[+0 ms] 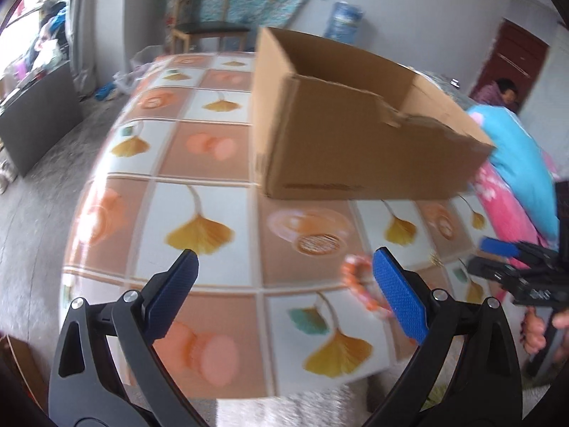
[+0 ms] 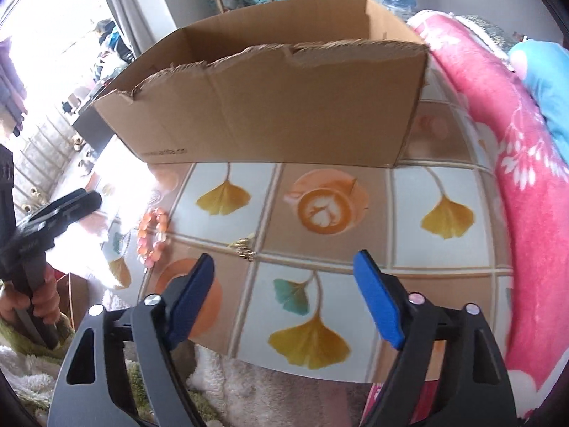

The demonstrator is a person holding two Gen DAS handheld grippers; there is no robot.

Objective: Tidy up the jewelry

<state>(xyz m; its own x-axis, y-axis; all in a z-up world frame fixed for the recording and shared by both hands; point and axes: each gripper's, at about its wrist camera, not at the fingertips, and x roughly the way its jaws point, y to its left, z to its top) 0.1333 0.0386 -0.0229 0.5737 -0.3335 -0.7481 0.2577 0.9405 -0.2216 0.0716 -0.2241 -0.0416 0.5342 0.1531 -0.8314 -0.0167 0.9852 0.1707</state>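
Observation:
An orange beaded bracelet (image 2: 153,238) lies on the tablecloth near the table's front edge; in the left wrist view the bracelet (image 1: 357,283) is partly hidden behind my left gripper's right finger. A small gold piece (image 2: 245,247) lies just right of it. Behind them stands an open cardboard box (image 2: 270,114) (image 1: 355,142) with torn rims; I cannot see its inside. My left gripper (image 1: 284,252) is open above the cloth with nothing between its fingers. My right gripper (image 2: 284,258) is open too, with nothing between its fingers, hovering in front of the gold piece.
The table (image 2: 444,185) has a glossy ginkgo-leaf and coffee-cup cloth. A pink floral blanket (image 2: 515,178) and a blue cushion (image 1: 526,163) lie along its right side. A wooden chair (image 1: 206,25) and a water bottle (image 1: 343,21) stand behind. The front edge is close below both grippers.

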